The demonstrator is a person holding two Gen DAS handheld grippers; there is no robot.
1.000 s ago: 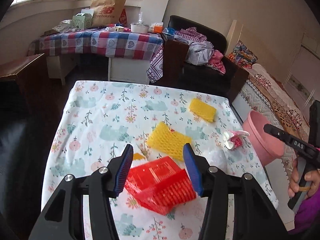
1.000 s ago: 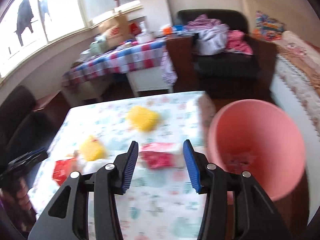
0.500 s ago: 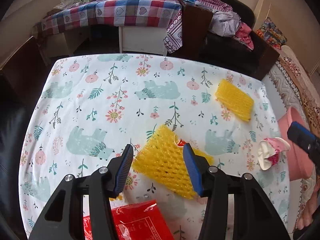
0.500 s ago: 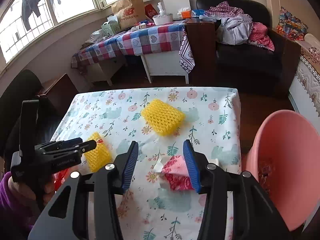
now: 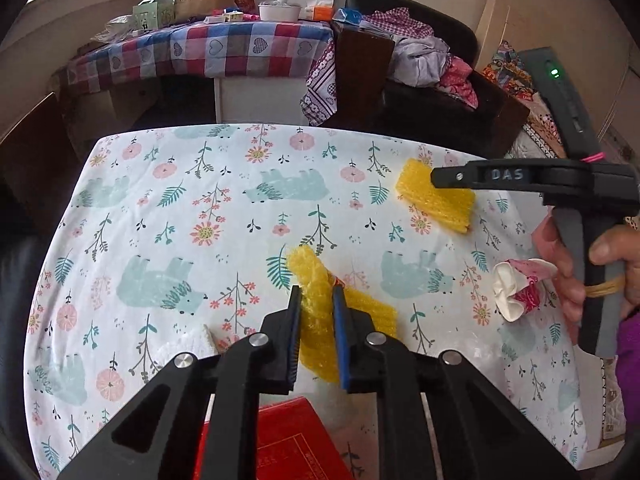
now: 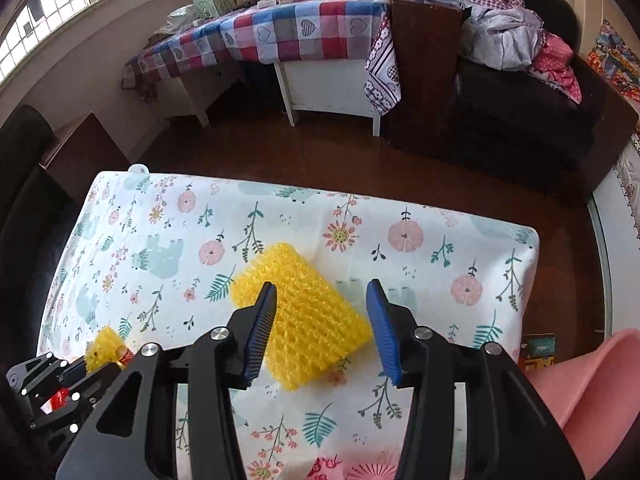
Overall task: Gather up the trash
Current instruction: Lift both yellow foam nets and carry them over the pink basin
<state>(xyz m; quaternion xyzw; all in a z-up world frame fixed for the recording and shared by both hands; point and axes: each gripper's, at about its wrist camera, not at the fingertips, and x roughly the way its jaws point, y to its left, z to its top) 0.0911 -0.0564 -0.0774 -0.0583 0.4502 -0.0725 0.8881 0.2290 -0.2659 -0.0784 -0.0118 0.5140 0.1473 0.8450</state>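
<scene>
Trash lies scattered on the floral-cloth surface (image 5: 168,200) as two handheld grippers work it at once. The left gripper (image 5: 316,312), its jaws having just been closing, pinches a yellow foam fruit net (image 5: 316,300) near the surface's front, squeezing the soft mesh narrow so it can be lifted. The right gripper (image 6: 320,312), tilted steeply down with its jaws spread, straddles a second yellow foam net (image 6: 308,312) without pressing it yet, apparently lined up for a grab. A crumpled pink-and-white wrapper (image 5: 516,288) and a red packet (image 5: 288,440) remain uncollected. The pink bin (image 6: 592,400) stands just off the right edge, probably within easy reach for drops.
</scene>
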